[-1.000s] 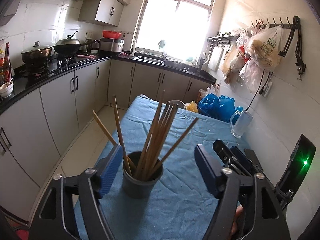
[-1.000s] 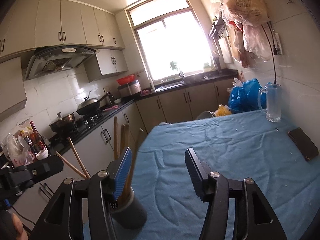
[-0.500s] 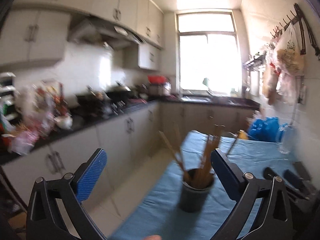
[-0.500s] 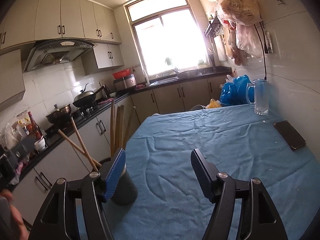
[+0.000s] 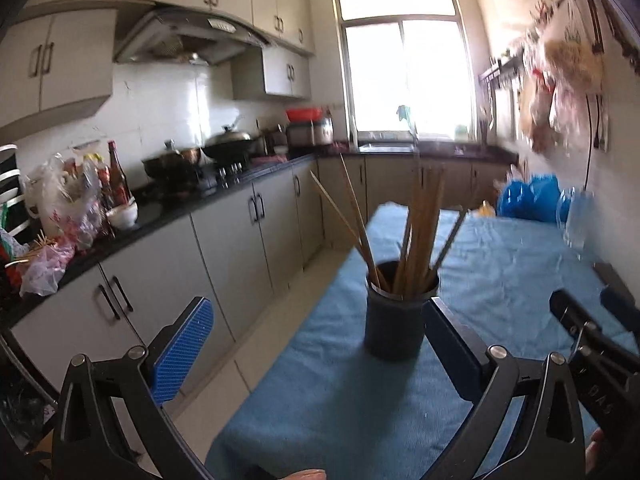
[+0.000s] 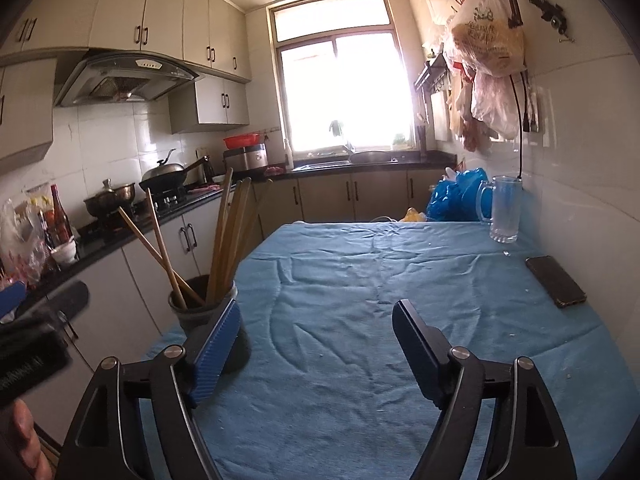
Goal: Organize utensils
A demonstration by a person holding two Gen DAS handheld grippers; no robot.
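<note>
A dark grey cup (image 5: 394,322) full of wooden chopsticks (image 5: 418,236) stands upright near the left edge of the blue-clothed table (image 5: 500,264). My left gripper (image 5: 316,342) is open and empty, back from the cup, which stands just ahead of its right finger. In the right wrist view the cup (image 6: 200,314) and chopsticks (image 6: 228,240) sit behind the left finger of my right gripper (image 6: 316,344), which is open and empty over the cloth.
A glass mug (image 6: 504,210), a black phone (image 6: 556,286) and blue bags (image 6: 456,196) lie toward the table's far right by the wall. Kitchen cabinets (image 5: 224,248) and a cluttered counter run along the left, across a floor gap.
My left gripper has pulled back from around the cup, swung left, then turned back toward it. The right gripper has drawn back and to the right, clear of the cup.
</note>
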